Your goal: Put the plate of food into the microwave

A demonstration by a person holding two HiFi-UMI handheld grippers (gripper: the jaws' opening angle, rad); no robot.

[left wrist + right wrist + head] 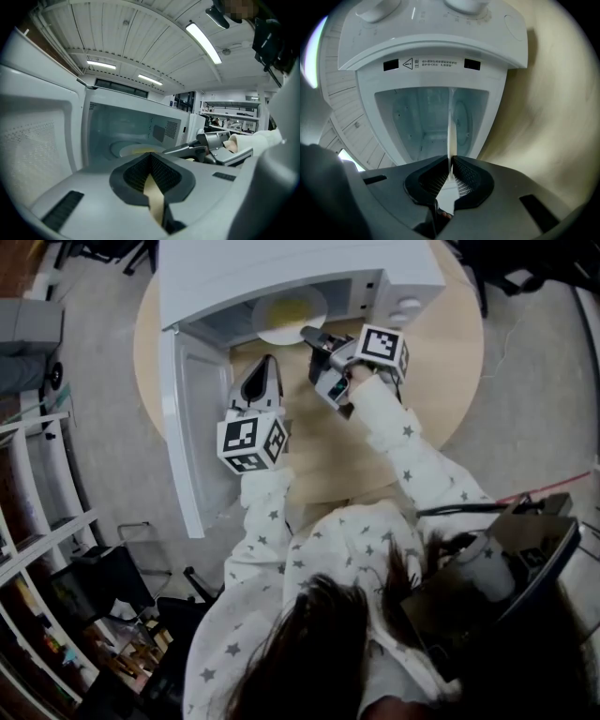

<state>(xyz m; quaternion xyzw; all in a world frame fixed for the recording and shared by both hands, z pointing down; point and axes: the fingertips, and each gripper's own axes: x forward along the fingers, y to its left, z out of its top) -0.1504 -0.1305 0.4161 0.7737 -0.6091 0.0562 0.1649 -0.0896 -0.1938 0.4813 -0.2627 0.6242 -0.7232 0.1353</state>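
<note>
The plate (pixel 289 313), with yellow food on it, lies at the top centre of the head view, in the mouth of the open microwave (pixel 281 268). The right gripper (pixel 311 336) pinches its near rim, jaws almost together on the thin edge. Just left, the left gripper (pixel 267 362) is closed and empty beside the door (pixel 187 427), above the round table (pixel 441 362).

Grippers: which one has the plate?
The right gripper: its jaws are clamped on the rim of the plate, at the open microwave. The left gripper has nothing between its jaws.
</note>
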